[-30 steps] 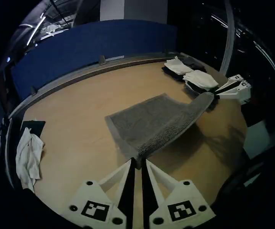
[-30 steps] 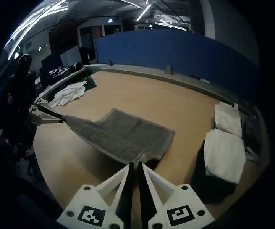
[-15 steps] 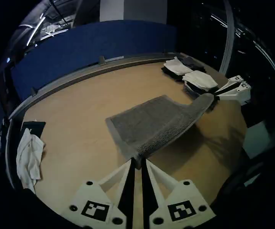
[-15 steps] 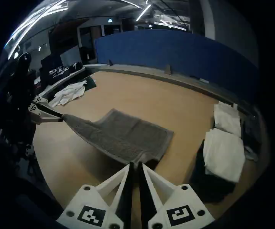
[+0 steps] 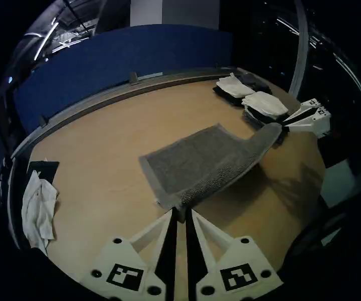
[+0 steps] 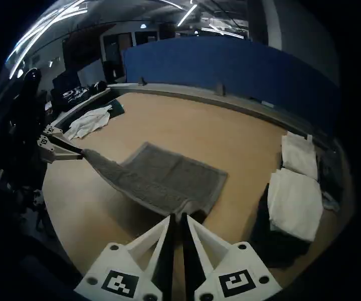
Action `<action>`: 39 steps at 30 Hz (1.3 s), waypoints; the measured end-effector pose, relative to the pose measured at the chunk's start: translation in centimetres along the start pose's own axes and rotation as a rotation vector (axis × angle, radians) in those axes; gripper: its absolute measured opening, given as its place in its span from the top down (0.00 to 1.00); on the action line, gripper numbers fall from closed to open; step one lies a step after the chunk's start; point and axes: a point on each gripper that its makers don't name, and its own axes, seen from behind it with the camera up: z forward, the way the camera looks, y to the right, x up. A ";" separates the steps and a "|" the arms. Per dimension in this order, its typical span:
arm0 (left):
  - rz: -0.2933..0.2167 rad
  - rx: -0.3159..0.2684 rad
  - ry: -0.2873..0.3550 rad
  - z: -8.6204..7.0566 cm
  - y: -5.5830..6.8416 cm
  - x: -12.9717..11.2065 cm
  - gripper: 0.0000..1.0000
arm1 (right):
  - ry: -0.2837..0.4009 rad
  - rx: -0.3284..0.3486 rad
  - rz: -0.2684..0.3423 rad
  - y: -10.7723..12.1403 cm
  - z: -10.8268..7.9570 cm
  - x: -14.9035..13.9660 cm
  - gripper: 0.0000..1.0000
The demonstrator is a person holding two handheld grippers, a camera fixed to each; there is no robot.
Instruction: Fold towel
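as left gripper (image 5: 180, 213) and right gripper (image 6: 177, 216) clamp jaws on near corners, grey terry towel (image 5: 200, 158) edge hangs raised; rest flat on tan wooden table (image 5: 105, 130).

Both views are dim and blue-tinted, and straight lines bow hard toward the rims. Ceiling strip lights (image 6: 193, 14) smear into white streaks of glare overhead. The wooden desk (image 5: 105, 150) is the brightest surface and evenly lit. A soft, broad shadow lies on it beneath the lifted towel (image 5: 200, 155). The room beyond is murky.
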 end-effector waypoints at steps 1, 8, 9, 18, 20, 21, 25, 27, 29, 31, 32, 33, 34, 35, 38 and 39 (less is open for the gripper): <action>0.002 0.001 0.000 0.2 -0.1 0.1 0.89 | 0.000 -0.002 0.000 0.2 0.2 0.1 0.91; 0.011 0.015 -0.012 1.5 -1.3 1.1 0.89 | -0.001 -0.010 0.004 1.1 1.6 0.7 0.91; 0.011 0.018 -0.014 1.7 -1.5 1.3 0.89 | -0.001 -0.011 0.006 1.3 1.8 0.8 0.91; -0.005 0.028 -0.026 4.4 -3.0 3.0 0.89 | -0.015 -0.030 0.043 3.1 4.1 1.3 0.92; -0.004 0.030 -0.034 5.3 -3.3 3.1 0.89 | -0.020 -0.033 0.053 3.5 4.7 1.3 0.92; -0.004 0.031 -0.037 5.7 -3.5 3.2 0.89 | -0.023 -0.035 0.059 3.7 4.9 1.4 0.92; 0.007 0.035 -0.057 7.4 -4.0 3.0 0.89 | -0.037 -0.038 0.078 4.4 6.1 1.4 0.92; 0.013 0.035 -0.067 8.1 -4.3 2.8 0.89 | -0.044 -0.039 0.085 4.8 6.7 1.3 0.91; 0.018 0.034 -0.080 8.9 -4.5 2.6 0.89 | -0.054 -0.040 0.092 5.1 7.3 1.2 0.91; 0.021 0.031 -0.089 9.6 -4.7 2.4 0.89 | -0.063 -0.042 0.098 5.4 7.9 1.2 0.91; 0.022 0.029 -0.092 9.9 -4.7 2.4 0.89 | -0.066 -0.044 0.101 5.5 8.1 1.1 0.91; 0.023 0.026 -0.096 10.2 -4.8 2.3 0.89 | -0.070 -0.045 0.103 5.7 8.4 1.1 0.91; 0.022 0.024 -0.098 10.5 -4.9 2.3 0.89 | -0.073 -0.048 0.104 5.8 8.6 1.1 0.91; 0.021 0.021 -0.101 10.8 -5.0 2.3 0.89 | -0.076 -0.050 0.105 6.0 8.9 1.0 0.91; 0.019 0.010 -0.103 11.6 -5.1 2.4 0.89 | -0.084 -0.059 0.110 6.4 9.5 0.9 0.91; 0.019 0.006 -0.103 11.8 -5.1 2.5 0.89 | -0.087 -0.062 0.112 6.5 9.7 0.9 0.91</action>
